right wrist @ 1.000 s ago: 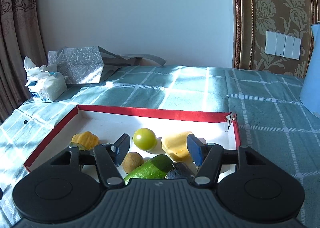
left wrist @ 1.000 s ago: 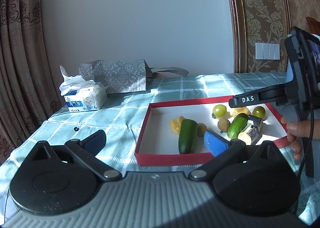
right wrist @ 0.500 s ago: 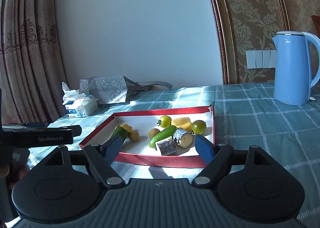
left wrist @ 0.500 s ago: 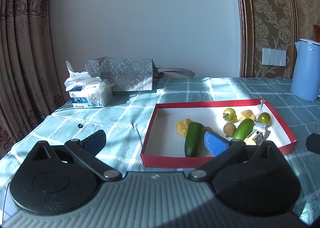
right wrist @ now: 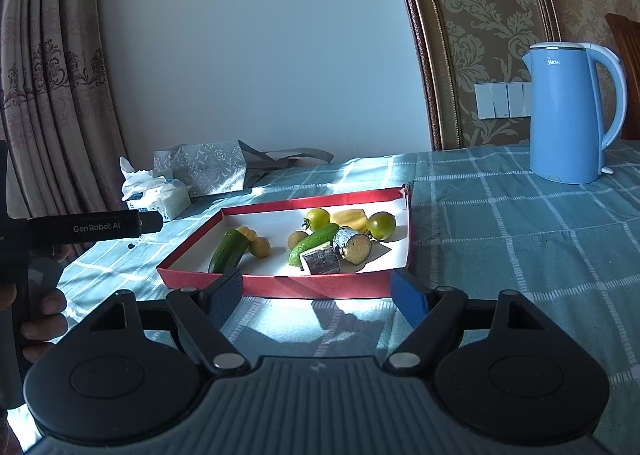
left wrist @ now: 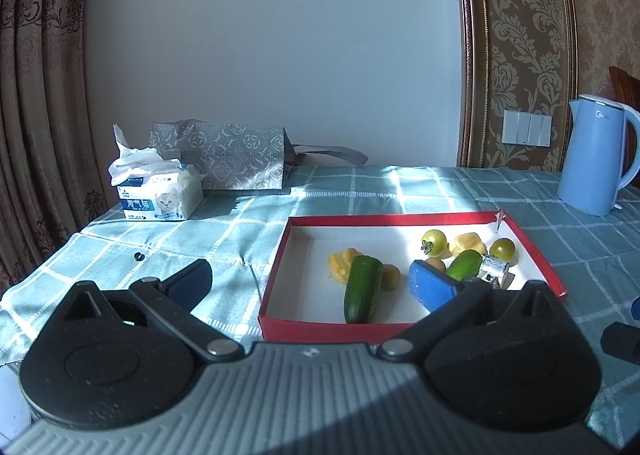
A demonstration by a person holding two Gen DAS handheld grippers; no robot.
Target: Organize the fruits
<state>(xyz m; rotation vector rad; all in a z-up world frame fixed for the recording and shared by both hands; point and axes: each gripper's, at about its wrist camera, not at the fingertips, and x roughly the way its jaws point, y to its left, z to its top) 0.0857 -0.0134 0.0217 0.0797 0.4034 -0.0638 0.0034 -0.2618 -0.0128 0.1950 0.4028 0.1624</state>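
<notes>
A red-rimmed white box (left wrist: 332, 329) holds a dark cucumber (left wrist: 362, 293), a second cucumber (left wrist: 464, 265), two green tomatoes (left wrist: 435, 241), yellow pieces (left wrist: 340, 263), small brownish fruits (left wrist: 391, 276) and two foil-wrapped chunks (right wrist: 354, 245). My left gripper (left wrist: 312, 285) stands open in front of the box's near left corner with nothing between its fingers. My right gripper (right wrist: 318, 291) is open and empty, just short of the box's near wall (right wrist: 320, 285). The right wrist view shows the left gripper's body (right wrist: 96, 227) at the far left, held by a hand (right wrist: 44, 315).
A blue kettle (right wrist: 568, 111) stands at the back right on the checked cloth (right wrist: 500, 223). A tissue pack (left wrist: 160, 195) and a grey patterned bag (left wrist: 224, 159) lie at the back left by the wall. Curtains hang on the left.
My right gripper drew back from over the fruit to the near side of the box, and its jaws widened. It left the left wrist view's middle. The left gripper stayed put.
</notes>
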